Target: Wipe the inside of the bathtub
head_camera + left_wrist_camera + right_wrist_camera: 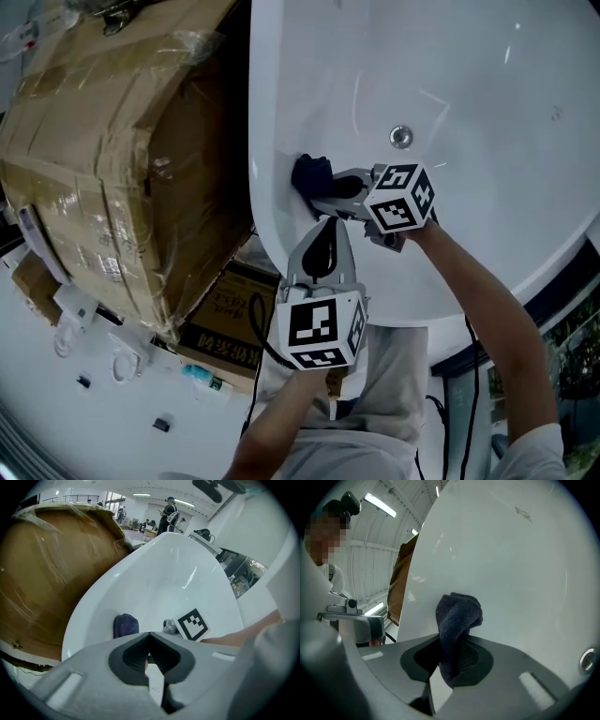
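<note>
The white bathtub (487, 112) fills the upper right of the head view, its drain (401, 136) near the middle. My right gripper (323, 190) is shut on a dark blue cloth (311, 174) and presses it against the tub's inner wall near the rim. In the right gripper view the cloth (457, 620) hangs bunched between the jaws against the white wall (511, 559). My left gripper (322, 251) is shut with nothing in it, hovering over the tub's rim just below the right one. From the left gripper view I see the cloth (125, 625) and the right gripper's marker cube (192, 623).
A large cardboard box wrapped in plastic (122, 159) stands close against the tub's left side. A smaller printed carton (225, 328) lies on the floor below it, with small white items (84, 319) scattered nearby. People stand far off (168, 513) beyond the tub.
</note>
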